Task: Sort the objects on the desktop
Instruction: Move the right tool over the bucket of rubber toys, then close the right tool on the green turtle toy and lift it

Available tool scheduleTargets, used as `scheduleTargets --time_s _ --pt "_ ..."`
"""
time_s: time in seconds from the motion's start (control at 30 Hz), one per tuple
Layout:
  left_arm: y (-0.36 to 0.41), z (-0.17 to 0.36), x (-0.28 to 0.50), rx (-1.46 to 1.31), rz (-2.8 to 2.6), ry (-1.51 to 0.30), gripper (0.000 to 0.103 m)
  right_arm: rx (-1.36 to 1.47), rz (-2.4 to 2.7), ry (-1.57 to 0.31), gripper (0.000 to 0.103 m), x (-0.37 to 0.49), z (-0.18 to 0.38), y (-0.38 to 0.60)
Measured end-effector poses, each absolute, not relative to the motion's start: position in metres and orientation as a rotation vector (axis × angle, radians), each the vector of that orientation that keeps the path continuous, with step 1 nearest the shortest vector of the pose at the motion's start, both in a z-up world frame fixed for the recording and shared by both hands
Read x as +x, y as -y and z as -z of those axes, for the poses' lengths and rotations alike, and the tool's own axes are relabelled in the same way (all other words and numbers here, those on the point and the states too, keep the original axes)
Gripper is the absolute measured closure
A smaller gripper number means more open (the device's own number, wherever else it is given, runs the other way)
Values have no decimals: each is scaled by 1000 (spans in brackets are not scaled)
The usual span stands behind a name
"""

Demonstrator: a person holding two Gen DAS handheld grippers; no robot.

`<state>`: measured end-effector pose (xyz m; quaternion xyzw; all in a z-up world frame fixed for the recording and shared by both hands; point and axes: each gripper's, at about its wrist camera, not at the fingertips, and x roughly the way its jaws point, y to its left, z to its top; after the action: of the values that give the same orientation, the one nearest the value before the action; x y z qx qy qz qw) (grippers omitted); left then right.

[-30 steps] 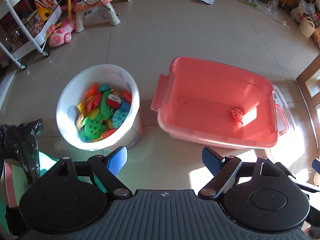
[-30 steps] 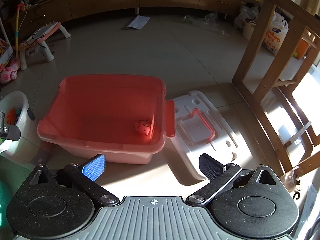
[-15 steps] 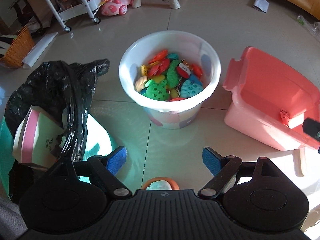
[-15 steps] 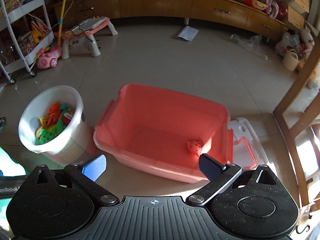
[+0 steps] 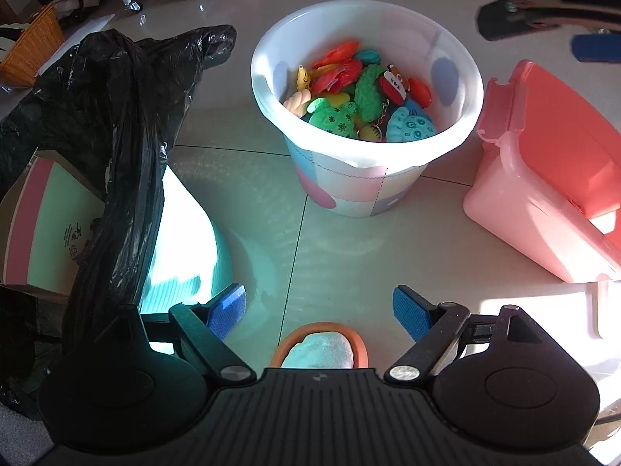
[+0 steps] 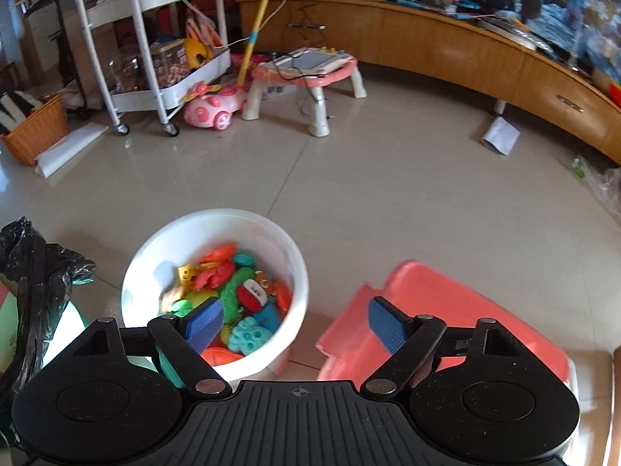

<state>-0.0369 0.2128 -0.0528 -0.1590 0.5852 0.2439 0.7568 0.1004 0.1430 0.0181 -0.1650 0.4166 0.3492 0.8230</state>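
Note:
A white bucket full of several colourful toys stands on the tiled floor; it also shows in the right wrist view. A pink storage bin sits to its right, also in the right wrist view. My left gripper is open and empty, low over the floor in front of the bucket. My right gripper is open and empty, above the gap between bucket and bin; it shows blurred at the top right of the left wrist view.
A black rubbish bag with a cardboard box lies left of the bucket. A foot in an orange slipper is under my left gripper. A white trolley, a pink toy car, a small play table and a wooden cabinet stand farther off.
Both grippers swung left: the bucket moved toward the centre of each view and the pink bin slid right. My right gripper has come in over the bucket's right side. Both stayed open.

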Motion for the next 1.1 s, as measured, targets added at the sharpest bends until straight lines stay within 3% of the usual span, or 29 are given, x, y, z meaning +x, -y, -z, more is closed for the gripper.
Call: scheduleTargets --time_s 0.3,0.73,1.1 --pt "-220 61 -35 -380 -536 -1274 18 -470 -895 -988 36 103 29 -210" --pt "-221 72 -26 -360 -549 -1288 18 -466 -931 -1135 34 95 75 -240" --pt "-227 75 -30 -378 -555 -1294 18 -384 -884 -1178 26 99 92 -238"
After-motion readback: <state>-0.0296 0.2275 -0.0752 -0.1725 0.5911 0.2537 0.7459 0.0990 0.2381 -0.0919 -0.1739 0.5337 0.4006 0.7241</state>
